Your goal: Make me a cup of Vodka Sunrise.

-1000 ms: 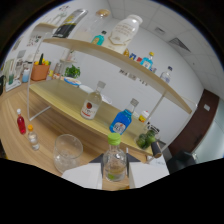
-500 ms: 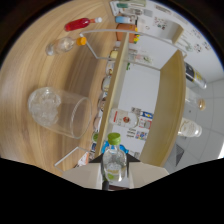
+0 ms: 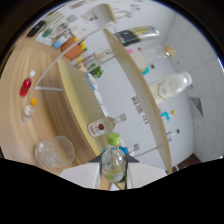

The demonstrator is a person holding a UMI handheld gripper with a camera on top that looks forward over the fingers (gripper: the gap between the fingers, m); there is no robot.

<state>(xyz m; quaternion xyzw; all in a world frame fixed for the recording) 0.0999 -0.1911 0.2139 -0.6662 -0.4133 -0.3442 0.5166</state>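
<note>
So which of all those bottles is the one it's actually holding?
The small clear bottle with the green cap, clamped between the fingers of the hand-held gripper. The other bottles stand on the wooden shelves beyond it.

Green-capped clear bottle (image 3: 113, 162) clamped between tool (image 3: 113, 176) fingers, near glass (image 3: 53, 151).

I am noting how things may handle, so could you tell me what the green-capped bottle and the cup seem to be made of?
Green-capped bottle: clear, glossy, probably plastic; the background shows through. It sits between the tongs. Cup: transparent; glass or plastic, cannot tell.
</note>
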